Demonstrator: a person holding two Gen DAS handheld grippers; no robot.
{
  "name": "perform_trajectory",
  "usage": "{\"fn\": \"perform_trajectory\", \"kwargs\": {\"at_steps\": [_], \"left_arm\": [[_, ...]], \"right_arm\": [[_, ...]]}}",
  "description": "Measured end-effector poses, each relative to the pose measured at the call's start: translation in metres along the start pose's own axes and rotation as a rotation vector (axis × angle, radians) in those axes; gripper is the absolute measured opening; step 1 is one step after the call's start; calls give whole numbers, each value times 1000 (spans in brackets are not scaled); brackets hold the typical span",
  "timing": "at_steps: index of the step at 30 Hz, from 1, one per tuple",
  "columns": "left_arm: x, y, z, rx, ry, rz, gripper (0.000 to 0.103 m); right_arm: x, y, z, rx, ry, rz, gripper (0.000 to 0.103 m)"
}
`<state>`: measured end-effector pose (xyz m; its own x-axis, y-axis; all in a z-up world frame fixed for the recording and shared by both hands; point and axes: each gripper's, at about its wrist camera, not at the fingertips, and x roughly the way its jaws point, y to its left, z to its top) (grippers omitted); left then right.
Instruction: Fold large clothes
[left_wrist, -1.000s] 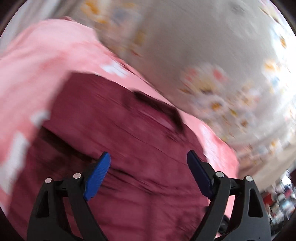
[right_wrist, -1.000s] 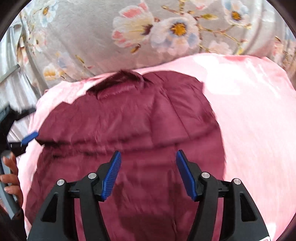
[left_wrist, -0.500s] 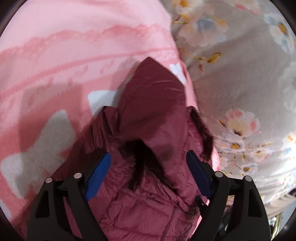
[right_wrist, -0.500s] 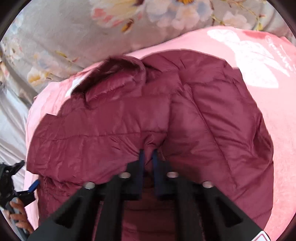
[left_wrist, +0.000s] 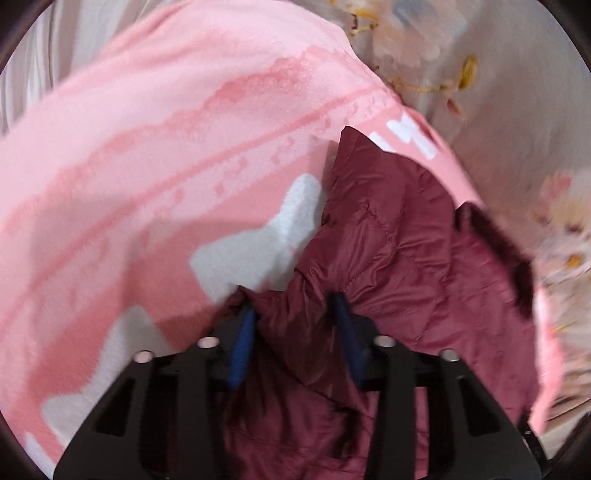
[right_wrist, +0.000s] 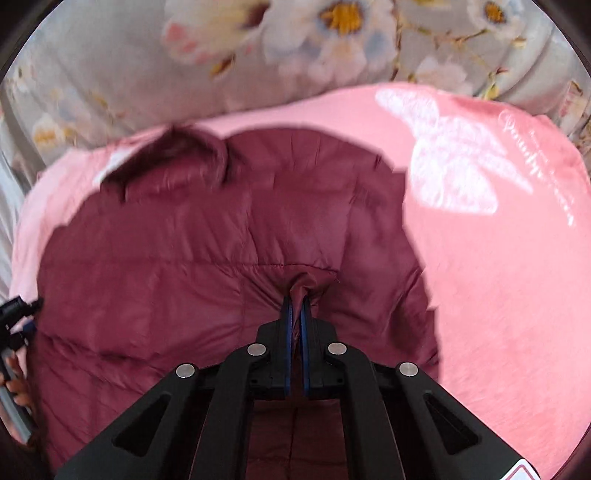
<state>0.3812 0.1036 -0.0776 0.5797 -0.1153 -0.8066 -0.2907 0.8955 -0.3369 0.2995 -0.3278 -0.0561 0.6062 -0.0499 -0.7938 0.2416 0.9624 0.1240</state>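
Right gripper (right_wrist: 295, 314) is clamping a pinch of the soft, slippery maroon puffer jacket (right_wrist: 207, 258) lying on the pink blanket (right_wrist: 498, 277), while left gripper (left_wrist: 293, 312) is closing, apparently gathering a sleeve fold at the jacket's left edge.

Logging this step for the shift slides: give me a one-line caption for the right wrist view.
Right gripper shut on a pinched fold of the maroon puffer jacket spread over a pink blanket.
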Motion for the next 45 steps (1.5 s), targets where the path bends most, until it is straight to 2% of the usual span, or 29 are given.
{"fn": "perform_trajectory", "kwargs": {"at_steps": [1, 4, 7, 10, 14, 16, 18, 20, 22, 25, 28, 34, 38, 40, 43, 45], "left_arm": [[0, -1, -1, 25, -7, 36, 24], [1, 2, 1, 40, -6, 67, 15], [2, 0, 4, 56, 1, 89, 15], [-11, 0, 5, 62, 6, 91, 16], [-60, -2, 12, 82, -98, 83, 19], [-79, -15, 17, 103, -147, 63, 21], [-81, -36, 20, 136, -142, 14, 22], [-66, -62, 12, 180, -77, -46, 22], [-45, -81, -3, 229, 0, -75, 22], [-13, -90, -29, 274, 66, -28, 22], [-3, -84, -46, 298, 44, -1, 22], [-4, -77, -65, 368, -23, -2, 22], [-5, -80, -68, 403, -55, 11, 22], [-7, -78, -66, 395, -51, -2, 22], [-9, -74, -63, 376, -52, -24, 22], [-13, -71, -61, 352, -44, -28, 22]], "right_arm": [[5, 4, -3, -13, 2, -9, 3], [15, 18, -11, -86, -18, -67, 3], [12, 27, -15, -149, -23, -105, 5], [-8, 16, -8, -125, -44, -78, 8], [-59, 6, 8, -61, -159, -45, 13], [-68, 14, 18, -58, -170, 4, 14], [-67, 31, 26, -68, -155, 64, 14], [-54, 59, 28, -103, -120, 110, 14], [-35, 82, 22, -137, -78, 127, 14], [-8, 104, 2, -179, 4, 141, 14], [11, 116, -25, -214, 53, 132, 14], [8, 111, -49, -209, -13, 137, 12], [5, 105, -43, -183, 14, 164, 11], [-7, 91, -38, -133, -5, 172, 11], [-17, 69, -28, -80, -53, 104, 11], [-3, 55, -29, -77, -16, 41, 9]]}}
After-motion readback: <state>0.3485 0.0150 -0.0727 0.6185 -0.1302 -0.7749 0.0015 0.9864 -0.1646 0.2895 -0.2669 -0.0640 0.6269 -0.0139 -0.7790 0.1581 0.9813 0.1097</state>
